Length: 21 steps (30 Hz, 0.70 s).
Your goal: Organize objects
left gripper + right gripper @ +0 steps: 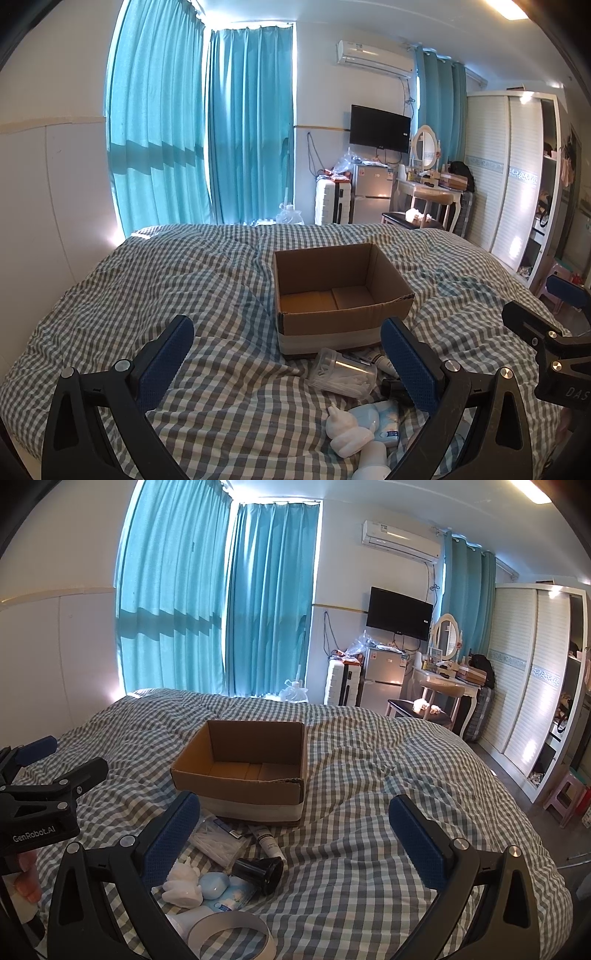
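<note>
Evidently both the left gripper [288, 363] and right gripper [295, 840] tilt downward, jaws wide, empty, above the cardboard box [334, 299].

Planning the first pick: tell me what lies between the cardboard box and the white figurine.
In the right wrist view, a cotton swab pack lies between the cardboard box and white figurine.

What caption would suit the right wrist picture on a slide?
Open right gripper hovers over a checked bedspread, with an empty cardboard box and scattered toiletries ahead.
</note>
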Tool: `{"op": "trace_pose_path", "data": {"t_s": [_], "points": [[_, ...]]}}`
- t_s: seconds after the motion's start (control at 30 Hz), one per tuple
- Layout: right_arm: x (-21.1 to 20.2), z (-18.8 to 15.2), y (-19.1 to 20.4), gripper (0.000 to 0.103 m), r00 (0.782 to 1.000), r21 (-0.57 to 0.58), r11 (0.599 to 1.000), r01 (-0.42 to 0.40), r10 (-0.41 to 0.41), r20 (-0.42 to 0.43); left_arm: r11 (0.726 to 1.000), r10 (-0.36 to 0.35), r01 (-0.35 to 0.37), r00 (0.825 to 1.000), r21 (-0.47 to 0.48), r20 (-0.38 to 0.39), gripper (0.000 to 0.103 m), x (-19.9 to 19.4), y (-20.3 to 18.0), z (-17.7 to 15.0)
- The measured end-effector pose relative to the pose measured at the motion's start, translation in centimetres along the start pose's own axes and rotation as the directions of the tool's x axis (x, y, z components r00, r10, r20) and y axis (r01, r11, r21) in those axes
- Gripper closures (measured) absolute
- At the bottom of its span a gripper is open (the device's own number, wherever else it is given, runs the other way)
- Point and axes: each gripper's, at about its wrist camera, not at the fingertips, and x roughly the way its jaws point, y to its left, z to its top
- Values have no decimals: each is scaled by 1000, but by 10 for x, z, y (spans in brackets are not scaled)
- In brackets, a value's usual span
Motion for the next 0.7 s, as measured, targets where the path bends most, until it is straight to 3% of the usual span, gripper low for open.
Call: {"op": "trace_pose_path", "data": {"t_s": [0.7], "points": [[-7,5,-1,0,1000,-2,1000,-2,2,-2,1000,-11,11,1000,-5,3,0,-12,-1,2]]}}
